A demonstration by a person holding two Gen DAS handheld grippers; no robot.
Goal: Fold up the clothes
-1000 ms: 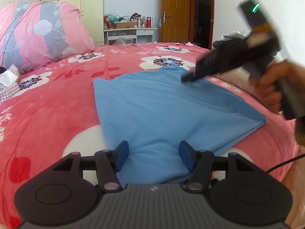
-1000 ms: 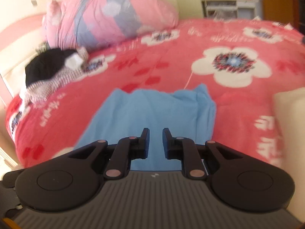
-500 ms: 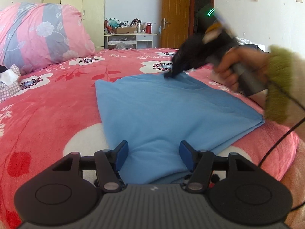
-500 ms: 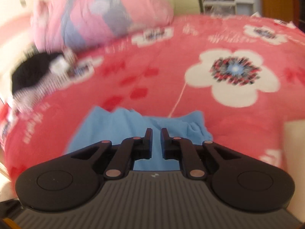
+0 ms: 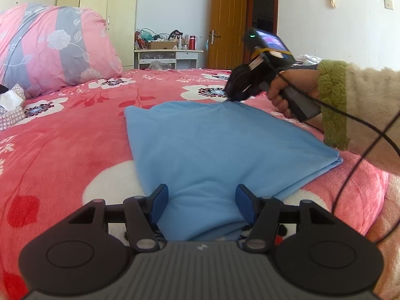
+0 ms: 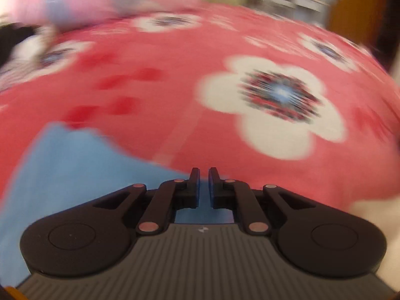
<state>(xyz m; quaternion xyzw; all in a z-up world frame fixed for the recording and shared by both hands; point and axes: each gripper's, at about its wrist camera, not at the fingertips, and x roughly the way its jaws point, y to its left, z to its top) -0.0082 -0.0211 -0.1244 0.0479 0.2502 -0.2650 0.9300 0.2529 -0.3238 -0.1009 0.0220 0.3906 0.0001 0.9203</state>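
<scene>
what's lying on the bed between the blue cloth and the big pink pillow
Nothing: the left wrist view shows only bare floral bedspread between the blue cloth and the pink pillow.

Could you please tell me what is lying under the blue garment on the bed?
The blue garment lies directly on the pink floral blanket; a white flower shows at its near-left edge. Anything beneath its middle is covered and cannot be seen.

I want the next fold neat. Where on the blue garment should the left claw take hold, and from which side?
Probably the blue garment at its near edge, which lies between the open left claw. Come in low from the near side: the cloth lies flat and only its edges offer a pinchable lip.
</scene>
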